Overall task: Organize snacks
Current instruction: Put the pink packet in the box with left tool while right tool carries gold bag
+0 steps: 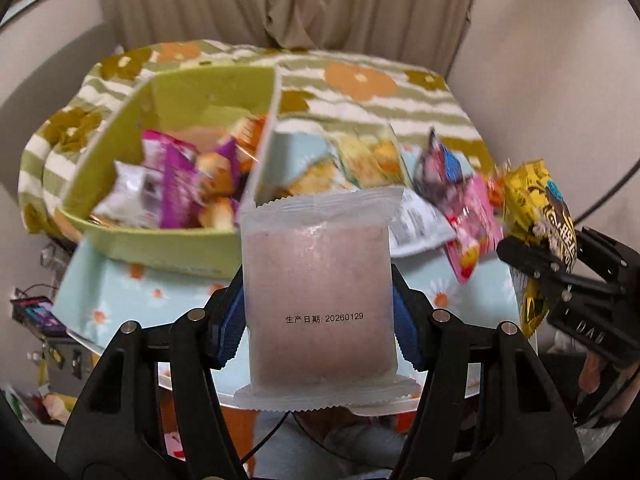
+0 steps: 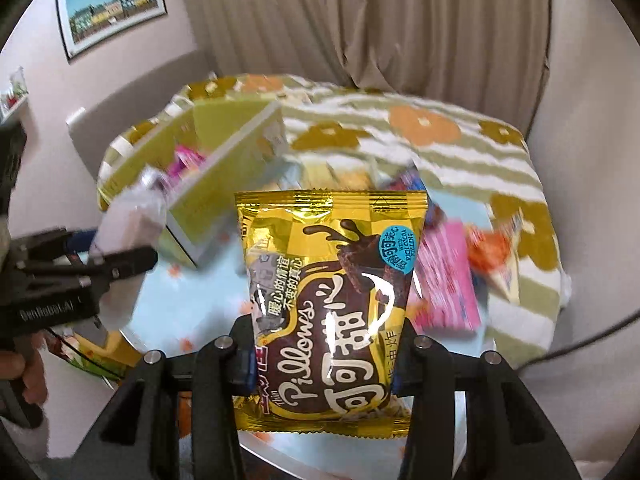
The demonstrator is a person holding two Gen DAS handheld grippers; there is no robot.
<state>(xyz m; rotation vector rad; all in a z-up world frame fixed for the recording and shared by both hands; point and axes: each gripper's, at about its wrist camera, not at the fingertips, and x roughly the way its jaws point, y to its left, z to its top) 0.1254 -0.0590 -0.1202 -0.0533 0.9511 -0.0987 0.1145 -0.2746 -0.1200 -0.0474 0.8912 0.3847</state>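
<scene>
My left gripper (image 1: 318, 312) is shut on a translucent pink snack packet (image 1: 318, 280) with a printed date, held upright above the table's near edge. My right gripper (image 2: 324, 344) is shut on a yellow Pillows cocoa snack bag (image 2: 328, 304), also held upright. The right gripper and its yellow bag show at the right of the left wrist view (image 1: 560, 256). The left gripper with its pink packet shows at the left of the right wrist view (image 2: 120, 236). A green box (image 1: 172, 240) holds several snacks at the left.
Loose snack packets (image 1: 468, 216) lie on the light blue daisy cloth (image 1: 132, 292) to the right of the box. A green flowered blanket (image 1: 360, 80) lies behind, with curtain and walls beyond. A framed picture (image 2: 112, 8) hangs on the left wall.
</scene>
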